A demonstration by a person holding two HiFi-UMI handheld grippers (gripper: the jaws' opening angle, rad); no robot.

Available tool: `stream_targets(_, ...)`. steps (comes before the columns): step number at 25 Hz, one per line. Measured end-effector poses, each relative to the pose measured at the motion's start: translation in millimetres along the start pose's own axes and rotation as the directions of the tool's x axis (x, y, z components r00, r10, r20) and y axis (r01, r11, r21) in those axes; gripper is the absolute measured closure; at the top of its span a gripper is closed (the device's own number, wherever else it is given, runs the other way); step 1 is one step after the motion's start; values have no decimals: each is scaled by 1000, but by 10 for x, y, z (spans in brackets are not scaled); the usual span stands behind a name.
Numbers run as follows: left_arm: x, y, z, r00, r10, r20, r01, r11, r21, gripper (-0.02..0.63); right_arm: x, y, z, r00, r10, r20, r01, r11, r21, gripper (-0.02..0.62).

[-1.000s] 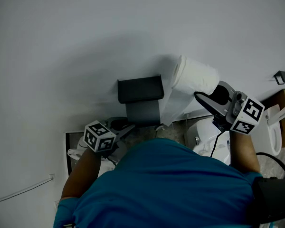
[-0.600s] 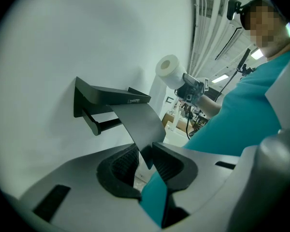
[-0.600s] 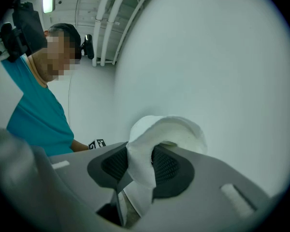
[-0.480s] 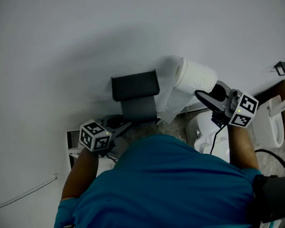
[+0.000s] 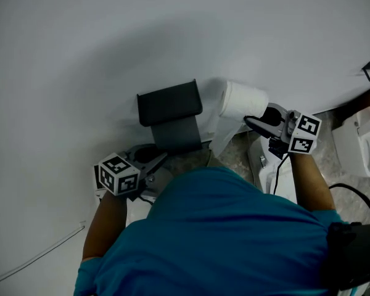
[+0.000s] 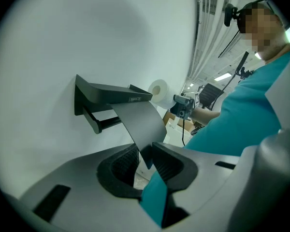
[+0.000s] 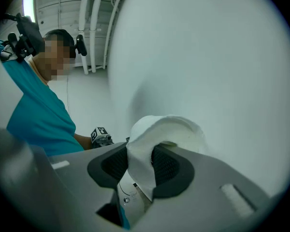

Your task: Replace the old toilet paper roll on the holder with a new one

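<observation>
White painted wall (image 5: 80,42) fills most of the head view and forms the backdrop in both gripper views. Below it, the person's teal shirt (image 5: 222,239) covers the lower middle of the frame, with both forearms reaching towards the wall. A white fixture (image 5: 351,147) at the right edge appears to be a toilet, though only part of it shows. It stands on a speckled floor (image 5: 234,153).

The dark grey holder (image 5: 169,103) is mounted on the wall, left of centre. Its flap (image 6: 140,122) is swung outwards and slopes down from the top shelf. The bare bar (image 6: 104,123) beneath the shelf carries no roll.

The new toilet paper roll (image 5: 240,100) is white and full. It is held in the air just beside the holder, on its right and close to the wall. Whether it touches the wall cannot be settled. A loose tail of paper hangs from its underside.

The right tongs (image 7: 140,166) are clenched on the roll: a thick wall of paper stands pinched between the two dark pads, with the body of the roll rising just beyond them. In the head view these tongs (image 5: 253,121) point at the roll from the right.

The left tongs (image 6: 145,161) are clenched on the lower corner of the flap, which sits between the ribbed pads.
</observation>
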State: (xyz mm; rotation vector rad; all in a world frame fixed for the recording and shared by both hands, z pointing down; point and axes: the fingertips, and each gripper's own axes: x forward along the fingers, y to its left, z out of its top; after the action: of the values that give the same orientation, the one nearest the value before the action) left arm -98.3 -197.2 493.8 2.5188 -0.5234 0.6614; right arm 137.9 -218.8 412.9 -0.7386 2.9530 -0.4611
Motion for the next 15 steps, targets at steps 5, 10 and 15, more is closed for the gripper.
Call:
stream_targets(5, -8, -34, 25, 1000, 9, -15, -9, 1000, -3, 517, 88, -95, -311, 999, 35, -16, -34, 997, 66, 465)
stream_targets(10, -14, -46, 26, 999, 13, -30, -13, 1000, -1, 517, 207, -151, -525, 997, 79, -8, -77, 989, 126, 465)
stream_targets(15, -18, -36, 5, 999, 16, -36, -16, 1000, -8, 517, 368, -193, -675, 993, 112, -26, -107, 983, 149, 465)
